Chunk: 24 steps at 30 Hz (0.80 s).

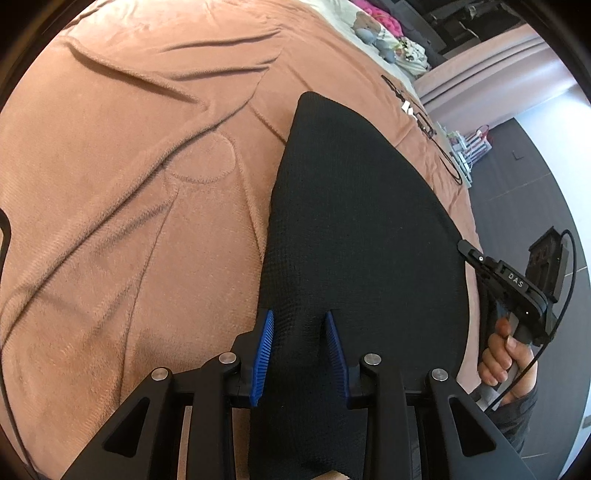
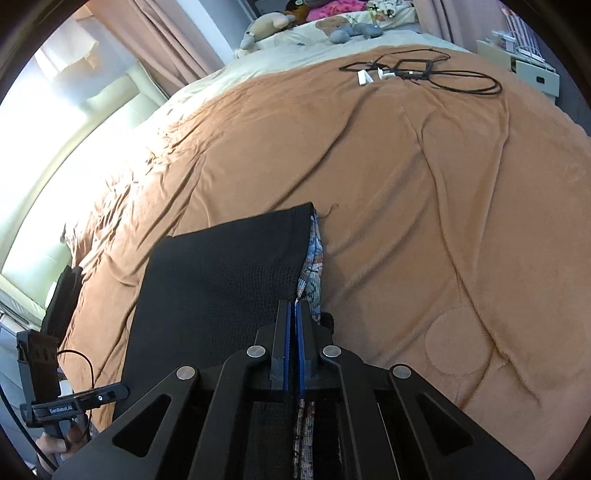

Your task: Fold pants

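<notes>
Pants (image 2: 221, 280): black knit, flat on the brown bed blanket (image 2: 424, 206) near its edge. Right hand-held gripper (image 2: 294, 354) pinches the patterned hem edge; left hand-held gripper (image 1: 300, 350) straddles the fabric, jaws apart. I judge both corners must travel level to fold squarely.

Pants (image 2: 221, 273) lie on the blanket (image 2: 424, 221), cables (image 2: 424, 74) well behind them.

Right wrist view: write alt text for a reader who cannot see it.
The right gripper is shut on the edge of black pants with a patterned lining, lying on a brown blanket that covers a bed. Far off on the blanket lie black cables, with stuffed toys near the head of the bed; the left gripper shows at lower left.
</notes>
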{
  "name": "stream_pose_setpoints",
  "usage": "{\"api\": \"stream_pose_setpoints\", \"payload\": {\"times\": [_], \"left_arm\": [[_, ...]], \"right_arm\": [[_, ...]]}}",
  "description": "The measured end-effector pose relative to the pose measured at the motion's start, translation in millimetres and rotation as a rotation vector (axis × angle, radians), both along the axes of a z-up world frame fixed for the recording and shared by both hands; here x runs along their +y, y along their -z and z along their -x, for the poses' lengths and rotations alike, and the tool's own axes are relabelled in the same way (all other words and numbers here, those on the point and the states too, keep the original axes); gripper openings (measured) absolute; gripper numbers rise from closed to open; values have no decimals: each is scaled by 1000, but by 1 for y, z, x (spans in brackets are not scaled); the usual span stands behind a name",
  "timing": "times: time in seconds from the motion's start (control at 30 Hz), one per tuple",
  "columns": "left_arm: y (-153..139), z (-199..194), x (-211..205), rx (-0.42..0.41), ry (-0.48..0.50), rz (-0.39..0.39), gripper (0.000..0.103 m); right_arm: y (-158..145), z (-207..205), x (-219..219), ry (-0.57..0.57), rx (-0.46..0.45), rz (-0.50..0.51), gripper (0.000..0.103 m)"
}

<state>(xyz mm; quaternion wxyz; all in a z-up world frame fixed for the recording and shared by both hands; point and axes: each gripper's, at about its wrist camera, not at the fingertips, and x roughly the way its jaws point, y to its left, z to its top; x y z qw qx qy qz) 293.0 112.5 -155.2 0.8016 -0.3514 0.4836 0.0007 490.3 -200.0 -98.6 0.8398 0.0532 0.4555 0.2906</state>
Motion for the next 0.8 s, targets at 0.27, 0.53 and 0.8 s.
{"api": "stream_pose_setpoints", "payload": {"times": [0.27, 0.53, 0.8], "left_arm": [[-1, 1, -1, -10, -2, -4, 31], [-3, 5, -5, -21, -2, -7, 31], [-5, 7, -7, -27, -2, -19, 31]], "right_arm": [[-10, 18, -21, -48, 46, -25, 4], [-8, 50, -54, -34, 64, -55, 51], [1, 78, -67, -62, 120, -8, 51]]}}
